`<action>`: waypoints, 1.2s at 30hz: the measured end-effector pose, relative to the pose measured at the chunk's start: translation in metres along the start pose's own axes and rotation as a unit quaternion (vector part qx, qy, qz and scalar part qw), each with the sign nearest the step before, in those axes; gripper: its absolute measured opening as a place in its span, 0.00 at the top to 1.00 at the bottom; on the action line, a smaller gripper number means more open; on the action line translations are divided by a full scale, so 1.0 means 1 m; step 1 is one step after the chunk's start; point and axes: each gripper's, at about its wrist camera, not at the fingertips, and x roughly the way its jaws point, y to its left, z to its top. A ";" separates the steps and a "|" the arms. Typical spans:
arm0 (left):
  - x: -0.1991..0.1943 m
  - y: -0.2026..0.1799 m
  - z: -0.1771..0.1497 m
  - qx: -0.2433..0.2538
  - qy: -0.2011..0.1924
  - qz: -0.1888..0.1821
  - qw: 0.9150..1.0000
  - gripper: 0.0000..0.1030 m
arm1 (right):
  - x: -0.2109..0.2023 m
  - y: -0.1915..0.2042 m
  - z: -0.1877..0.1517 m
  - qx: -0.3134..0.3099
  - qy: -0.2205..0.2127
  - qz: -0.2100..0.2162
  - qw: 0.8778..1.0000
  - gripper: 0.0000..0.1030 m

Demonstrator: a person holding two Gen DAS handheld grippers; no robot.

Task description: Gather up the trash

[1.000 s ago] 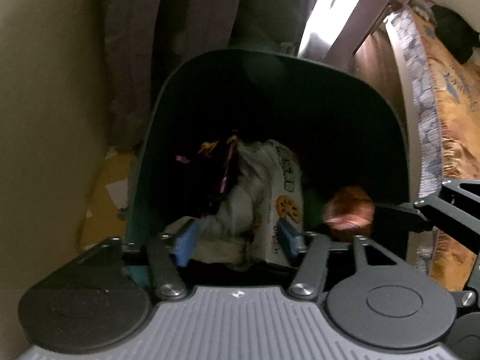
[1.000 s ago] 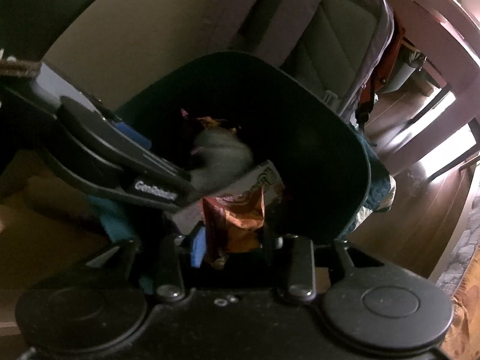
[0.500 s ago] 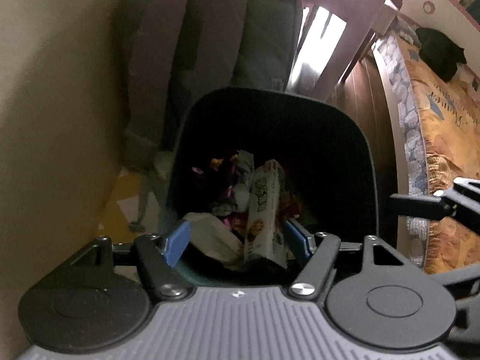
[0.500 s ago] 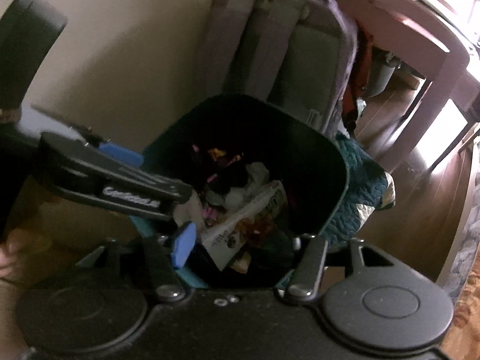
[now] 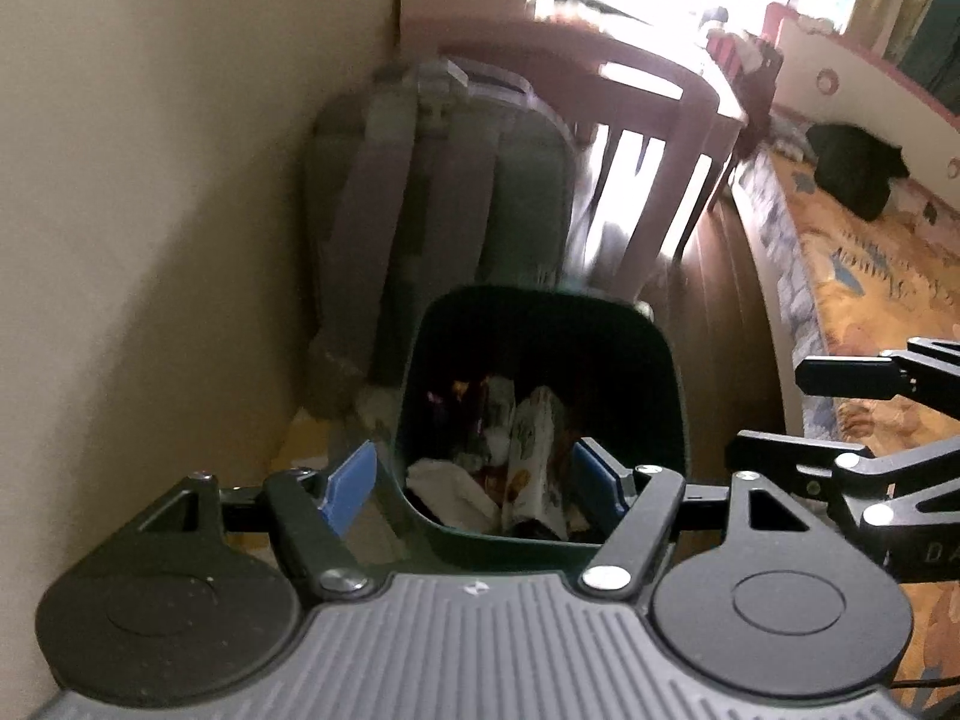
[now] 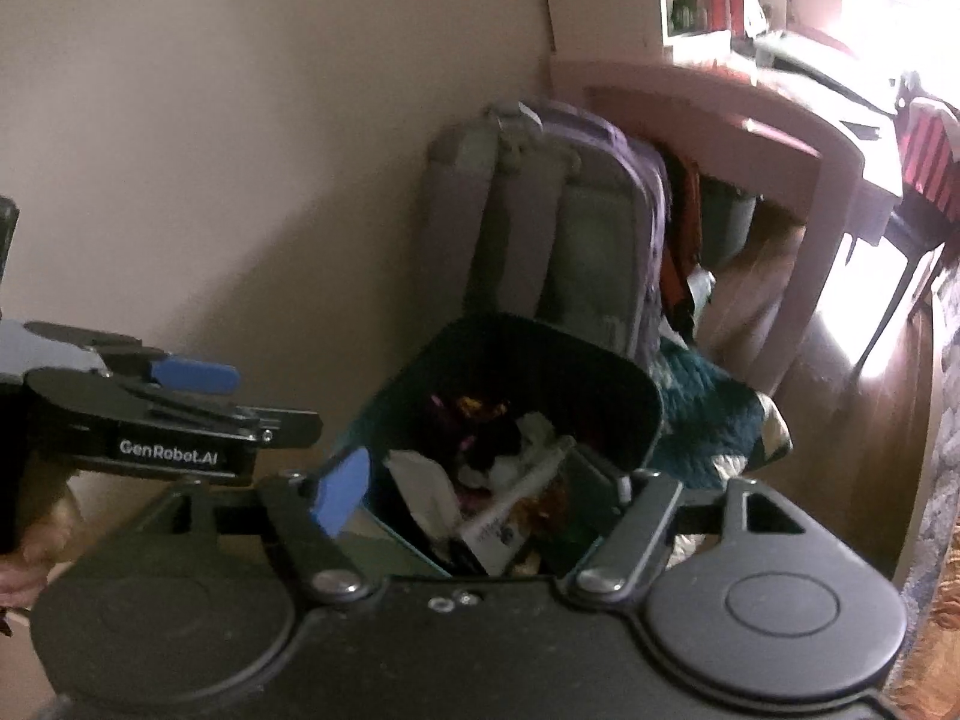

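**Q:** Bin position, and contents?

**A:** Dark green waste bin (image 5: 672,396) on the floor against the cream wall (image 5: 180,240), seen from above in both wrist views; inside it, a heap of trash (image 5: 510,468): a white printed snack packet (image 5: 531,462) standing on edge, crumpled white paper (image 5: 447,483) at the near side, dark and orange wrappers (image 6: 474,408) toward the far side; every piece lies below the rim.

**Q:** Left gripper?

**A:** Left gripper (image 5: 474,483) above the bin's near edge, pointing steeply down; jaws opening, blue pads (image 5: 351,483) spread wide to either side of the bin mouth; nothing between them, no pad touching any trash.

**Q:** Right gripper?

**A:** Right gripper (image 6: 480,486) likewise above the bin, beside the left one; jaws opening and set wide; one blue pad (image 6: 339,489) visible, the opposite finger dark against the bin; nothing gripped; the snack packet (image 6: 516,498) lies in the bin beneath the gap, apart from the pads.

**Q:** Surroundings?

**A:** Grey and purple backpack (image 6: 558,204) upright against the wall just behind the bin; teal quilted cloth (image 6: 702,414) on the floor at the bin's right side; pink wooden table (image 6: 780,138) beyond the backpack; bed with an orange patterned cover (image 5: 870,276) at the right edge of the left view; part of a hand (image 6: 36,540) at the lower left edge of the right view.
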 end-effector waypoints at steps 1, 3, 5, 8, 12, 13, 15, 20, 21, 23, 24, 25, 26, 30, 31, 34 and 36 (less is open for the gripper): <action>-0.009 -0.001 0.000 0.001 -0.012 0.001 1.000 0.30 | -0.007 0.002 0.000 0.000 -0.007 0.003 1.000 0.25; -0.027 -0.001 0.000 -0.002 -0.034 0.003 0.999 0.23 | -0.022 0.007 0.001 -0.007 -0.021 0.010 1.000 0.22; -0.044 0.000 0.000 -0.009 -0.053 0.001 0.999 0.22 | -0.036 0.012 0.001 -0.017 -0.036 0.012 0.999 0.19; -0.062 0.000 -0.001 -0.006 -0.070 0.005 0.998 0.22 | -0.054 0.016 0.001 -0.018 -0.053 0.018 0.998 0.14; -0.078 -0.003 -0.008 0.002 -0.080 0.004 0.997 0.21 | -0.072 0.019 0.001 -0.006 -0.071 0.026 0.997 0.10; -0.081 -0.003 -0.009 0.000 -0.079 0.000 0.997 0.20 | -0.076 0.020 -0.001 -0.002 -0.077 0.026 0.997 0.08; -0.086 -0.002 -0.011 -0.008 -0.078 -0.003 0.997 0.20 | -0.085 0.022 -0.002 0.003 -0.086 0.028 0.996 0.04; -0.094 -0.001 -0.018 -0.030 -0.081 -0.025 0.996 0.19 | -0.105 0.027 -0.007 0.002 -0.109 0.023 0.994 0.00; -0.096 -0.001 -0.020 -0.034 -0.083 -0.029 0.996 0.19 | -0.108 0.028 -0.008 0.000 -0.112 0.019 0.994 0.00; -0.099 -0.003 -0.023 -0.040 -0.084 -0.031 0.995 0.19 | -0.114 0.031 -0.012 -0.006 -0.115 0.014 0.993 0.00; -0.099 -0.005 -0.024 -0.040 -0.084 -0.030 0.995 0.19 | -0.117 0.032 -0.013 -0.012 -0.116 0.011 0.993 0.00; -0.100 -0.008 -0.024 -0.038 -0.083 -0.025 0.995 0.15 | -0.118 0.034 -0.014 -0.016 -0.118 0.007 0.993 0.00; -0.101 -0.010 -0.025 -0.036 -0.084 -0.021 0.996 0.07 | -0.119 0.035 -0.016 -0.019 -0.121 0.004 0.992 0.00; -0.109 -0.012 -0.030 -0.044 -0.101 -0.017 0.994 0.04 | -0.122 0.036 -0.022 -0.007 -0.126 -0.003 0.992 0.00; -0.111 -0.013 -0.032 -0.046 -0.105 -0.014 0.993 0.04 | -0.122 0.035 -0.023 -0.003 -0.125 -0.004 0.992 0.00; -0.117 -0.013 -0.035 -0.049 -0.114 -0.014 0.992 0.04 | -0.124 0.035 -0.028 0.004 -0.121 -0.004 0.993 0.00; -0.119 -0.014 -0.037 -0.050 -0.116 -0.010 0.992 0.04 | -0.125 0.036 -0.030 0.005 -0.123 -0.011 0.992 0.00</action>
